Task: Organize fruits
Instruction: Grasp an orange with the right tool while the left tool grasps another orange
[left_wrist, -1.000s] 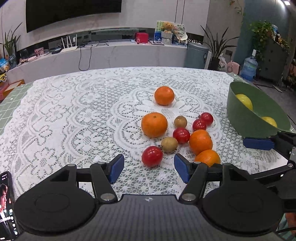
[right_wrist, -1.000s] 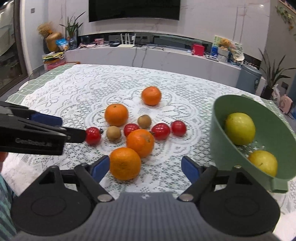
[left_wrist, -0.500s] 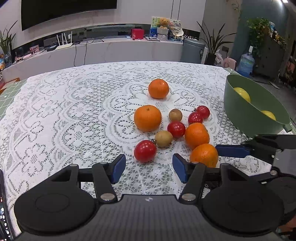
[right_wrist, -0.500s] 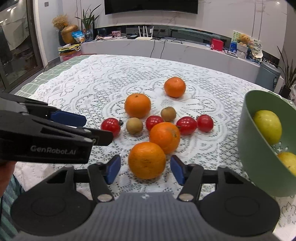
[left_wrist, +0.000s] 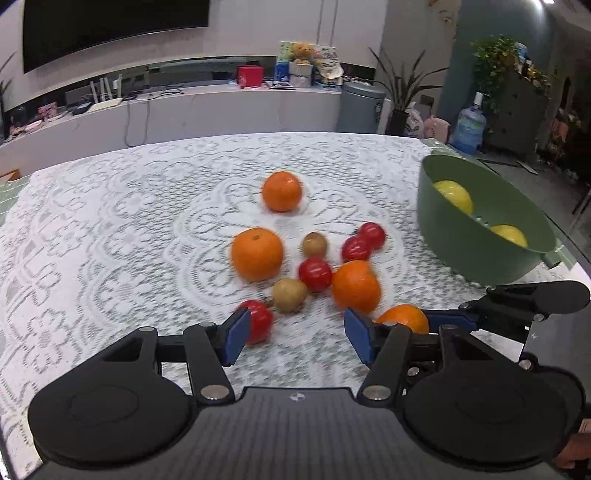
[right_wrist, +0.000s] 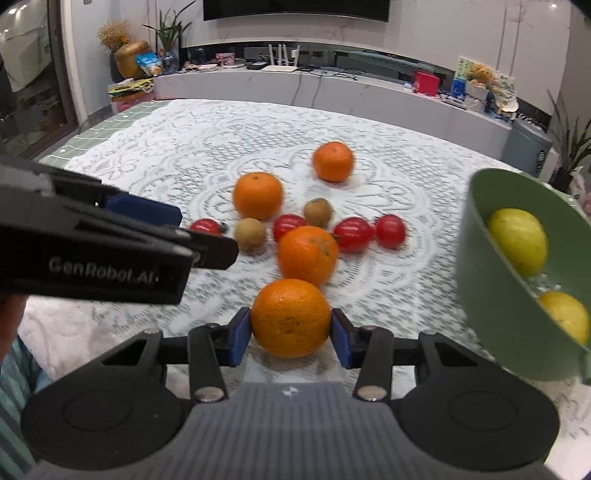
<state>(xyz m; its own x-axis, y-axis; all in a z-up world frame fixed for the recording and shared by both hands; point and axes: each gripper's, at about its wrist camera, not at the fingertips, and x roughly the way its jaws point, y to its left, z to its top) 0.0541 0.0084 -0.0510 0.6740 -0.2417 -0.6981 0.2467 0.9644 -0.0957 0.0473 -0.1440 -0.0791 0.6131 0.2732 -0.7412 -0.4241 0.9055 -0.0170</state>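
Several oranges, red tomatoes and two small brown fruits lie on the lace tablecloth. My right gripper (right_wrist: 291, 338) is closing on the nearest orange (right_wrist: 291, 318), which sits between its jaws, and both blue pads touch its sides. The left wrist view shows the same orange (left_wrist: 404, 317) with the right gripper's finger beside it. My left gripper (left_wrist: 291, 341) is open with only cloth between its fingers. A red tomato (left_wrist: 258, 325) lies just past its left pad, partly hidden. A green bowl (right_wrist: 480, 258) at the right holds two lemons (right_wrist: 517, 240).
A second orange (right_wrist: 308, 254) lies just behind the gripped one, with tomatoes (right_wrist: 352, 234) and a brown fruit (right_wrist: 250, 232) around it. The left gripper (right_wrist: 192, 232) reaches in from the left. The bowl (left_wrist: 472, 251) stands close on the right. A counter runs beyond the table.
My right jaws have narrowed from wide apart to touching the nearest orange. In the left wrist view the fruits have drifted left, so the tomato now sits by the left pad.
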